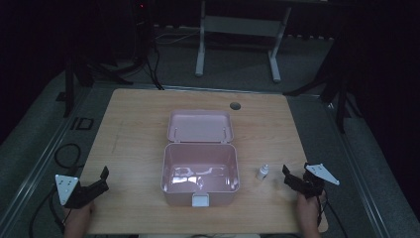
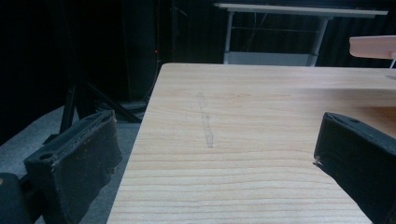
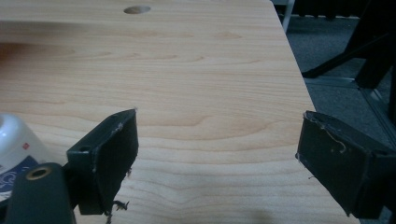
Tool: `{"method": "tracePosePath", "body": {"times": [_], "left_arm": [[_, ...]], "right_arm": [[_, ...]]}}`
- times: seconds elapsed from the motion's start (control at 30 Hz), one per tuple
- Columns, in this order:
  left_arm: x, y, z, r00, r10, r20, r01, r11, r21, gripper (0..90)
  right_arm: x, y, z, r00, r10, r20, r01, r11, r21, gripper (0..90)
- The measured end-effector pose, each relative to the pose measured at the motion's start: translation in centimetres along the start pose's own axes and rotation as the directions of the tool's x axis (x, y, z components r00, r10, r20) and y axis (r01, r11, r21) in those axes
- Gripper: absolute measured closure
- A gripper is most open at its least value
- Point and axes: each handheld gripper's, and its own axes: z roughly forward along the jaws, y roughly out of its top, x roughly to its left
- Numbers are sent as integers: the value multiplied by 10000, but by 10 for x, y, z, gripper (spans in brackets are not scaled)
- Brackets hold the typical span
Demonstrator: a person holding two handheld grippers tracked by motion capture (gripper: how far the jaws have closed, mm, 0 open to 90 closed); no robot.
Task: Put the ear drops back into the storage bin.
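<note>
An open pink box [image 1: 165, 168] sits at the middle of the wooden table [image 1: 133, 129], its lid [image 1: 200, 126] laid back behind it and a white latch on its front wall. Inside I see only glare. A small white bottle [image 1: 262, 172] stands upright just right of the box. My left gripper [image 1: 104, 179] rests open near the front left corner, well left of the box. My right gripper [image 1: 286, 176] is open near the front right, a little right of the bottle. In the right gripper view the bottle [image 3: 14, 140] lies outside the left jaw. Nothing is between either pair of jaws.
A round cable hole [image 1: 235, 105] is in the table's far edge, also in the right gripper view [image 3: 137, 9]. The pink lid's edge [image 2: 373, 46] shows at the far right of the left gripper view. A white desk frame [image 1: 237, 29] and dark stands surround the table.
</note>
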Motion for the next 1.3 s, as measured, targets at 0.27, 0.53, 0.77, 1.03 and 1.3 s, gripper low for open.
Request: {"method": "tracePosePath", "body": {"times": [0.27,0.53,0.77,1.03,1.3], "left_arm": [[0,0,0,10000,-11,-2,11,10000,13,5],[0,0,0,10000,-29,4,29,10000,19,5],[0,0,0,10000,-35,34,35,10000,17,5],[1,0,1,9999,-85,77,85,10000,13,5],[1,0,1,9999,-83,80,83,10000,20,5]], "right_arm": [[3,3,7,9992,-402,-35,404,9960,798,123],[1,15,10,9931,-518,-1052,792,9578,2765,127],[1,24,8,9805,-1031,-1671,1711,8663,4694,114],[7,27,8,9576,-1371,-2535,2680,7471,6083,113],[13,35,4,9409,-1508,-3033,3240,6618,6760,113]]}}
